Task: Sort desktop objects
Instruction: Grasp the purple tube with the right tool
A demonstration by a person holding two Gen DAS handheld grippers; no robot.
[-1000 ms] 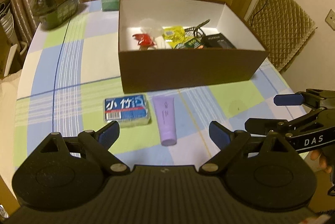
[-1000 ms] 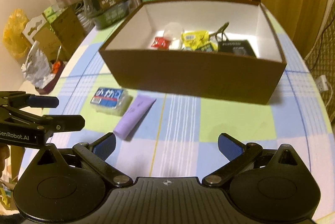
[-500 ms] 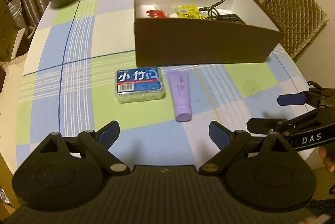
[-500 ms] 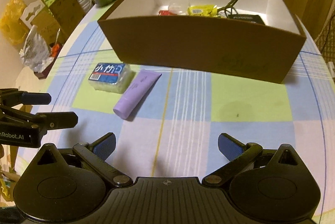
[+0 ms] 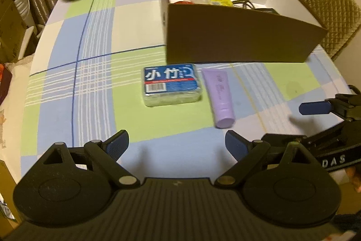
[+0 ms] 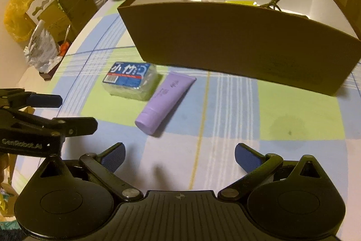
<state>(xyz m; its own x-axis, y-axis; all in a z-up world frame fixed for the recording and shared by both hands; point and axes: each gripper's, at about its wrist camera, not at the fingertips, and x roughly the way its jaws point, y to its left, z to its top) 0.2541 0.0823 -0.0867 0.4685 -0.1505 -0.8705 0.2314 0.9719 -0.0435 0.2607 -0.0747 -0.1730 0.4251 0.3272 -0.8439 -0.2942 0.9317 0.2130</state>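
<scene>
Hovering wide open, empty: left gripper (image 5: 177, 145), right gripper (image 6: 179, 156) | purple tube (image 5: 220, 96), blue packet (image 5: 171, 86) lying before brown box (image 5: 237, 38) | tube light, squashy, slick – pinch mid-body | packet soft – clamp short sides

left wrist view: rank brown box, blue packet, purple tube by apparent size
1. brown box, by far the largest.
2. blue packet.
3. purple tube: about as long as the packet is wide but much narrower, so it covers less.
</scene>
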